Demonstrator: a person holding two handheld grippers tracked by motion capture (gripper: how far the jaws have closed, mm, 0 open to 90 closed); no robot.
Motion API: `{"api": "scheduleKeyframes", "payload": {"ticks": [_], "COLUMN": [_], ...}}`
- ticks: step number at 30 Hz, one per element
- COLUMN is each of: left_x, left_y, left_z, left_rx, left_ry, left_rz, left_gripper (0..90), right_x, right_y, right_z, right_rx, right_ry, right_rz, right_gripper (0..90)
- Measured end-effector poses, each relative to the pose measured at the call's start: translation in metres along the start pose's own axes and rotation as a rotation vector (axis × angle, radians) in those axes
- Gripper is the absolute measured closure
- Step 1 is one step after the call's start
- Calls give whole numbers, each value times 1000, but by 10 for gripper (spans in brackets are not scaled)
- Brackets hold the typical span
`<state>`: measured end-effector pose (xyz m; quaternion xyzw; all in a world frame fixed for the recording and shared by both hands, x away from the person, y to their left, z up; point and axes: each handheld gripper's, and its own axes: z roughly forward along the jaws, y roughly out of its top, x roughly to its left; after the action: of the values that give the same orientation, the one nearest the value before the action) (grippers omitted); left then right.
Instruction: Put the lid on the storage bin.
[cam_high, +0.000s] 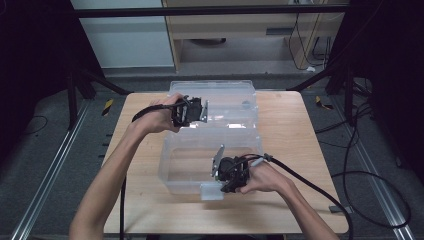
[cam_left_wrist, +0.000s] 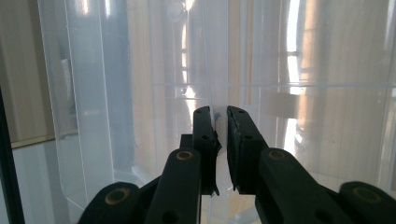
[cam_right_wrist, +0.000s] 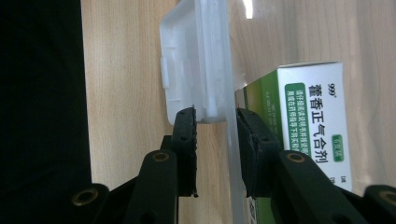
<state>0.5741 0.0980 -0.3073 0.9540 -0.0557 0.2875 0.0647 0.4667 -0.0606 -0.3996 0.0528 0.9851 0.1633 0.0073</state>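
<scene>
High view: the left gripper (cam_high: 204, 111) clamps the open lid (cam_high: 227, 107) of a clear plastic storage box (cam_high: 172, 170). The right gripper (cam_high: 218, 162) clamps the box's front wall beside its latch (cam_right_wrist: 187, 70); a green-and-white medicine carton (cam_right_wrist: 308, 126) lies inside.

A clear storage box (cam_high: 210, 160) is set at the table's (cam_high: 285, 125) centre, its lid (cam_high: 220, 100) raised at twelve o'clock; a carton (cam_right_wrist: 308, 126) is seen inside.

Clear plastic bin (cam_high: 215, 150), green/white carton (cam_right_wrist: 308, 126), black claws, tan wood table (cam_high: 290, 130).

Black grippers (cam_high: 189, 111) with brass-ringed screws, black cables (cam_high: 320, 192) trailing.
</scene>
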Motion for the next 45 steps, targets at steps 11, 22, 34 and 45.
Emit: {"api": "scheduleKeyframes", "payload": {"ticks": [11,22,34,45], "left_x": [-9,-26,-38,-47], "left_y": [1,-1,-2,-4], "left_z": [-12,-24,-34,-39], "left_rx": [-1,-26,-37,-48], "left_ry": [36,56,60,73], "left_rz": [32,33,31,36], "left_gripper": [826,826,827,828], "right_x": [0,1,2,4], "right_y": [0,0,0,0], "right_z": [0,0,0,1], "right_rx": [1,6,4,-3], "right_ry": [-7,-15,-25,-31], "right_rz": [-7,-12,-12,-15], "right_gripper": [700,699,699,699]}}
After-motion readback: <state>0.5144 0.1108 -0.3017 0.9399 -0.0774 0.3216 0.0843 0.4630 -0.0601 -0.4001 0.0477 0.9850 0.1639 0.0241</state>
